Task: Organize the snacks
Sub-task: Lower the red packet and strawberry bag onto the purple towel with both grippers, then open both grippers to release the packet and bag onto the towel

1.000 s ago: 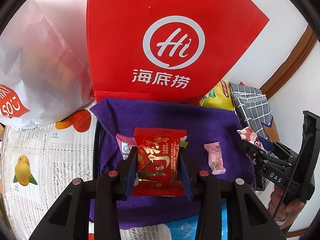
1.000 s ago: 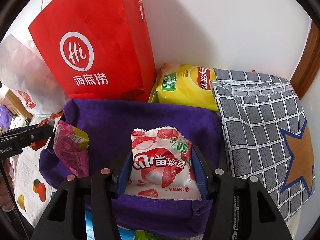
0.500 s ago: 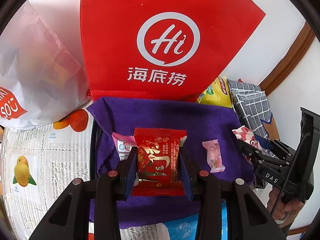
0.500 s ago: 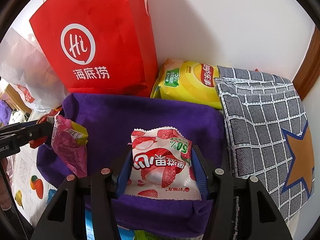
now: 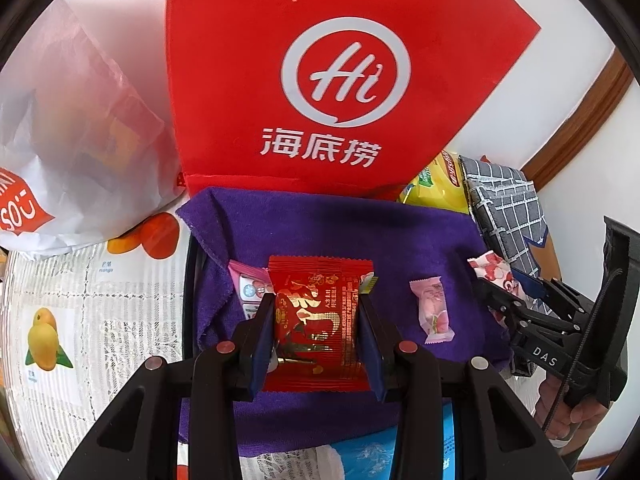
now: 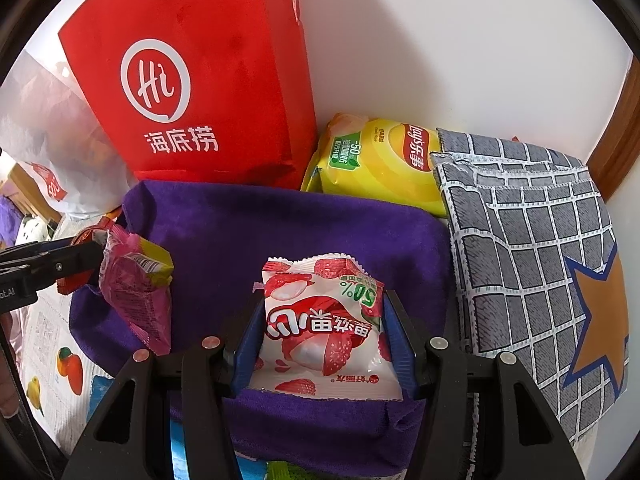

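Observation:
My left gripper (image 5: 316, 322) is shut on a red snack packet with gold print (image 5: 318, 320), held over the purple cloth (image 5: 320, 228). Beneath it lies a pink packet (image 5: 246, 286), and a small pink candy (image 5: 432, 314) rests on the cloth to the right. My right gripper (image 6: 322, 332) is shut on a white lychee snack packet (image 6: 320, 328) above the same purple cloth (image 6: 280, 232). In the left wrist view the right gripper (image 5: 504, 296) shows at the right edge with that packet. In the right wrist view a magenta packet (image 6: 134, 292) lies by the left gripper (image 6: 86, 256).
A red bag with a white Hi logo (image 5: 340, 80) stands behind the cloth against the wall. A yellow chip bag (image 6: 380, 160) and a grey checked cloth with an orange star (image 6: 532, 248) lie at the right. A white plastic bag (image 5: 60, 128) sits at the left on a fruit-print cover (image 5: 80, 320).

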Demonstrator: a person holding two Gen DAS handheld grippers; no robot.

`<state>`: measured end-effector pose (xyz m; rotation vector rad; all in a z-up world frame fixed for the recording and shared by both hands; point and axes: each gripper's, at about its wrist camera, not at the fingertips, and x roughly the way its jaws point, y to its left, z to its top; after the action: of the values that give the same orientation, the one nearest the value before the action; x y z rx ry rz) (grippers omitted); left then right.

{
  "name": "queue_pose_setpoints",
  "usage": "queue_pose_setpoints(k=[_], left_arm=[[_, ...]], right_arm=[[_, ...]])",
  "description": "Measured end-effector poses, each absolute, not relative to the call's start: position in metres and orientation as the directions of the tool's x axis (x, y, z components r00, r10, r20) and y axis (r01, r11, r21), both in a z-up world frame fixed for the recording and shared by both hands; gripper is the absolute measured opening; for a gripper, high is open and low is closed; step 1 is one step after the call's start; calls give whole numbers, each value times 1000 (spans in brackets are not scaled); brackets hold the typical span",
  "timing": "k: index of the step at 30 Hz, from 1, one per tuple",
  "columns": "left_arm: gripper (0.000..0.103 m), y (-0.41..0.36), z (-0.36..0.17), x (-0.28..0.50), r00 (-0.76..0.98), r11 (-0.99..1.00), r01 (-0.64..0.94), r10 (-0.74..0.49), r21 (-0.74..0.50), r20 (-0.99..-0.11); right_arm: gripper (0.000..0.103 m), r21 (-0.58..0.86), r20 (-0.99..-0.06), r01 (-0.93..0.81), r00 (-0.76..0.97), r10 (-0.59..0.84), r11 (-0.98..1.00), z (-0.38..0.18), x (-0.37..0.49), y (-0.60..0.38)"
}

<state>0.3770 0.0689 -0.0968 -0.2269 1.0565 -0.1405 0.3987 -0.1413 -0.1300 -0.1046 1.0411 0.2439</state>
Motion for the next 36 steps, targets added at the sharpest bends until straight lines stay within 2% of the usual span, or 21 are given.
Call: queue_pose_setpoints(k=[36], left_arm=[[37, 46, -110, 381, 428, 971, 79, -239, -227, -872]], right_arm=[[56, -15, -905, -291, 410, 111, 957, -150, 402, -132]])
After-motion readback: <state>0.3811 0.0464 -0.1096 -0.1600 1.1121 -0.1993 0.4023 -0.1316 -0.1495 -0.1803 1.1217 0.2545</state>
